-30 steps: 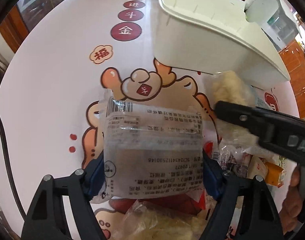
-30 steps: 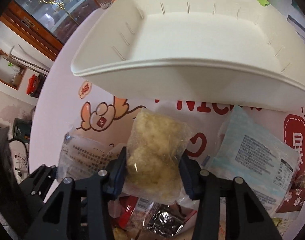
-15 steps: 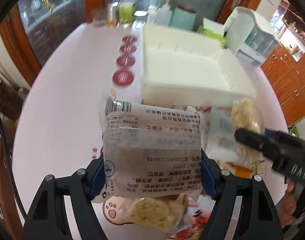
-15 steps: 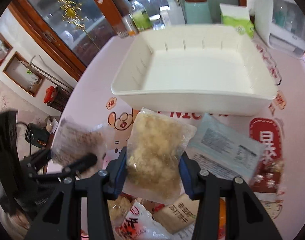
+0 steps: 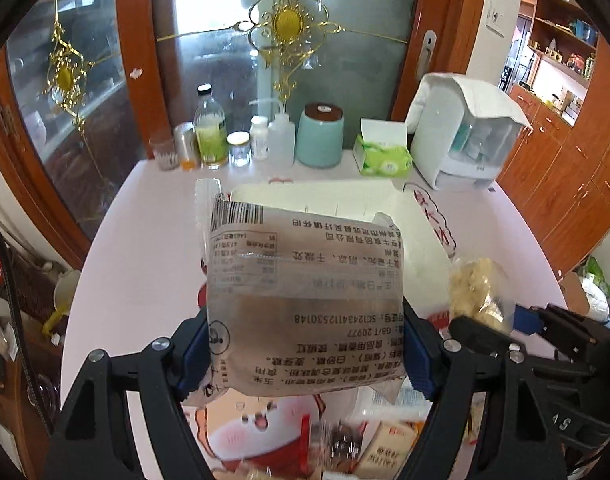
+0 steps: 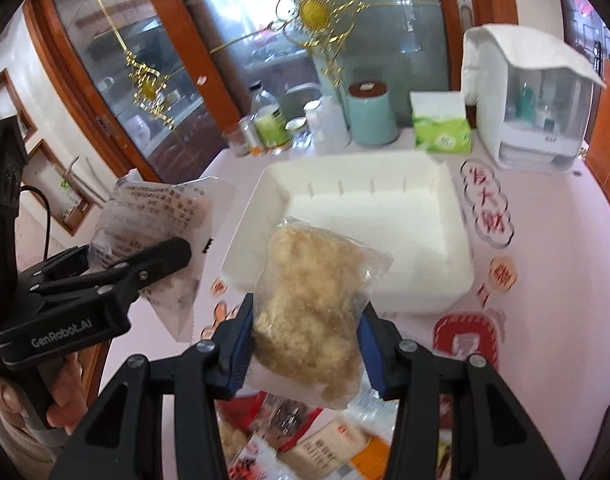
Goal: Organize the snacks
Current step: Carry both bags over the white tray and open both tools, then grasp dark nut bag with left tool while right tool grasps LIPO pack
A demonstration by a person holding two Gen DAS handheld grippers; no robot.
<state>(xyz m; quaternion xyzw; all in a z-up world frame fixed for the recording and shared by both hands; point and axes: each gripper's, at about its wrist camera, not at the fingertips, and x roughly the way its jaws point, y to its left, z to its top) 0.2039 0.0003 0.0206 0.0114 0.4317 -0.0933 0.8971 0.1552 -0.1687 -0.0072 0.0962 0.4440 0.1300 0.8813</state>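
My left claw (image 5: 305,344) is clamped on a printed packet (image 5: 305,300), its blue pads pinching the lower sides while the packet stands up in front of the camera, lifted off the tabletop (image 5: 145,272). My right claw (image 6: 305,336) is clamped the same way on a clear bag of pale crumbly pieces (image 6: 313,304), also held in the air. The white bin (image 6: 385,280) sits on the tabletop at twelve o'clock from both claws, and it looks bare inside. More snack packs (image 6: 337,448) lie heaped at six o'clock under my right claw.

Both packets look light and soft; the film creases where the pads press, so I judge there is little stiffness to lean on. The plastic looks slick, and I would guess a loose pinch could let either slide. The crumbly pieces seem fragile, so I would not squeeze harder than needed. Taking hold across the filled middle, as now, seems safer than the thin sealed edge, which would likely fold. Neither should need much care on release into the bin.
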